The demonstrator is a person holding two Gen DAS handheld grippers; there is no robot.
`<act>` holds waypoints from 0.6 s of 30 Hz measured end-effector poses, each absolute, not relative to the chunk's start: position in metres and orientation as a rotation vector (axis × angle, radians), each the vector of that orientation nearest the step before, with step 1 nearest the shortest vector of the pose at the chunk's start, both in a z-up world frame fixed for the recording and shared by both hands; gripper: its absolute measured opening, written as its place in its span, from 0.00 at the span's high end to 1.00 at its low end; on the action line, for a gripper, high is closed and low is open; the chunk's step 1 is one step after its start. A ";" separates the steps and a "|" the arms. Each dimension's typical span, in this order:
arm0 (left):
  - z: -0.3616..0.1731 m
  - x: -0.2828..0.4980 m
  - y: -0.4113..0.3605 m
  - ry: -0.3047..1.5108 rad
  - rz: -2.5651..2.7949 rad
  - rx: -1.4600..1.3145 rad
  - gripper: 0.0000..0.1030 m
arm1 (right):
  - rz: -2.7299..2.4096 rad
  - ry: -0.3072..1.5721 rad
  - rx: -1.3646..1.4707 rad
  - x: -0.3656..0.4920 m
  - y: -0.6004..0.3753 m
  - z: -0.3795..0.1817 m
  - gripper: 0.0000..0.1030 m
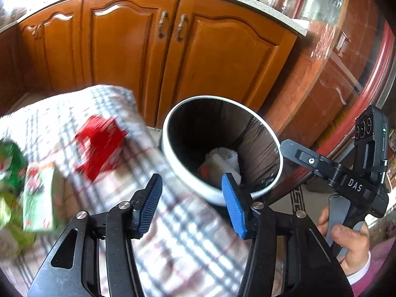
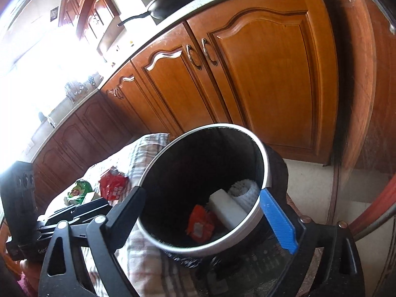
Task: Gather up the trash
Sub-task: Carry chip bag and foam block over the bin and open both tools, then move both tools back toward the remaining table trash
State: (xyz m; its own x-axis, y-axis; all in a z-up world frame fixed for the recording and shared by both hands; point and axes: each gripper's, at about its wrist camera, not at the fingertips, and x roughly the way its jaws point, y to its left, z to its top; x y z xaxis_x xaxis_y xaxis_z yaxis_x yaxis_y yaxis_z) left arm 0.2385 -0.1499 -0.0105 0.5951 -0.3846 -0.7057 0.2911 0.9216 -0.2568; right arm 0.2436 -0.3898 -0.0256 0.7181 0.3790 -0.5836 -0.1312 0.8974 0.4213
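A round trash bin (image 1: 268, 128) with a white rim and a dark liner stands beside the plaid-covered table (image 1: 188, 242). It also shows in the right wrist view (image 2: 266, 163), holding an orange wrapper (image 2: 199, 226), a white block (image 2: 226, 209) and a white foam net (image 2: 245, 190). On the table lie a red wrapper (image 1: 99, 146), a green carton (image 1: 38, 198) and a green packet (image 1: 10, 163). My left gripper (image 1: 193, 205) is open and empty over the table edge near the bin. My right gripper (image 2: 210, 212) is open and empty above the bin's mouth.
Orange wooden cabinets (image 1: 153, 49) with metal handles stand behind the bin under a light countertop (image 2: 173, 17). A black frying pan (image 2: 170, 2) sits on the counter. A dark red cabinet (image 1: 334, 74) is to the right. A patterned rug (image 1: 299, 200) lies on the floor.
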 end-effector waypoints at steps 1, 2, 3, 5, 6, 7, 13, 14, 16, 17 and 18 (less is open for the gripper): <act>-0.011 0.234 -0.146 0.847 -0.387 -0.125 0.49 | 0.293 0.715 0.371 0.238 -0.386 -0.026 0.06; -0.013 0.229 -0.140 0.848 -0.381 -0.131 0.49 | 0.298 0.715 0.377 0.235 -0.384 -0.026 0.06; -0.014 0.224 -0.134 0.849 -0.375 -0.135 0.49 | 0.304 0.718 0.384 0.232 -0.380 -0.026 0.06; -0.015 0.214 -0.124 0.847 -0.357 -0.141 0.49 | 0.317 0.720 0.392 0.222 -0.372 -0.026 0.06; -0.016 0.208 -0.116 0.847 -0.353 -0.150 0.49 | 0.322 0.719 0.392 0.219 -0.369 -0.026 0.06; -0.017 0.204 -0.111 0.850 -0.351 -0.156 0.49 | 0.330 0.719 0.390 0.215 -0.364 -0.026 0.06; -0.023 0.177 -0.072 0.861 -0.316 -0.176 0.49 | 0.386 0.740 0.389 0.197 -0.334 -0.029 0.06; -0.023 0.174 -0.067 0.861 -0.316 -0.179 0.49 | 0.397 0.744 0.383 0.194 -0.327 -0.029 0.06; -0.024 0.165 -0.054 0.862 -0.303 -0.182 0.49 | 0.415 0.751 0.373 0.190 -0.316 -0.029 0.06; -0.025 0.162 -0.050 0.863 -0.299 -0.182 0.49 | 0.422 0.753 0.370 0.188 -0.311 -0.029 0.06; -0.026 0.159 -0.044 0.866 -0.294 -0.184 0.49 | 0.431 0.756 0.367 0.186 -0.305 -0.029 0.06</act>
State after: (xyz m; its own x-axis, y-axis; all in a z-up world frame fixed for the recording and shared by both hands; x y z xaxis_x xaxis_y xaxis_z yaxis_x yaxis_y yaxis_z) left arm 0.1591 -0.0442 -0.0265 0.6115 -0.3273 -0.7204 0.1794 0.9441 -0.2767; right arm 0.1861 -0.3047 -0.0293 0.6486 0.4989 -0.5749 -0.2414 0.8511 0.4663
